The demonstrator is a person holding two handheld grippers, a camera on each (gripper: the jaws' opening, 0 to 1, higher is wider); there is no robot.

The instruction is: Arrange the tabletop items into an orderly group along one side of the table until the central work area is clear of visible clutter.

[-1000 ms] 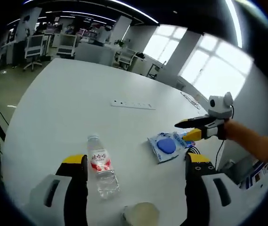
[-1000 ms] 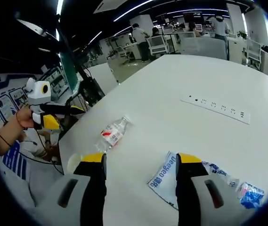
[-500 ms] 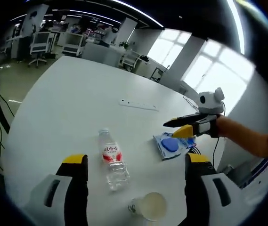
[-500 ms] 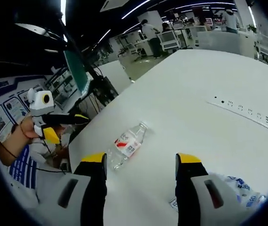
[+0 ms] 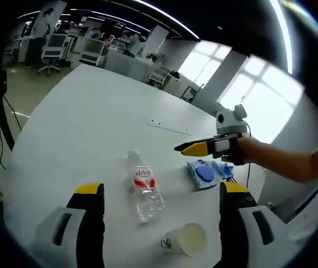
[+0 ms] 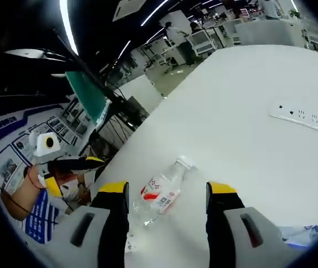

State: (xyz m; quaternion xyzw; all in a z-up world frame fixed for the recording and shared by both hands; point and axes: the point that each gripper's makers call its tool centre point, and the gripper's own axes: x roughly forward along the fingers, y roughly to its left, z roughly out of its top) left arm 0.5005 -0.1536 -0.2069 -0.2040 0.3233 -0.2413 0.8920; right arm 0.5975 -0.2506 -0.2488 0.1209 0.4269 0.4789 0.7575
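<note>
You are at the approach step, with nothing picked up yet: your right gripper (image 6: 167,192) has its jaws spread wide and empty, and it is lined up over the clear plastic water bottle (image 6: 161,191), which lies on its side on the white table (image 6: 248,72) with its red label up and its cap pointing away from you. In the left gripper view that same water bottle (image 5: 145,187) lies between the parted, empty jaws of your left gripper (image 5: 161,192), so both tools are open and neither touches it. Just near the bottle, toward you, a paper cup (image 5: 186,239) lies tipped over on the table, and to the bottle's right sits a blue-and-white packet (image 5: 206,174), with your right gripper (image 5: 186,149) hanging above the table between packet and bottle. A power strip (image 5: 170,127) is set in the tabletop farther back. All three loose items look scattered still, so the grouping has barely begun, as far as I can judge. Your next move calls for lowering the right gripper so the jaws straddle the bottle across its body, not along it, then closing gently, since a round, thin-walled bottle may roll or crumple.
</note>
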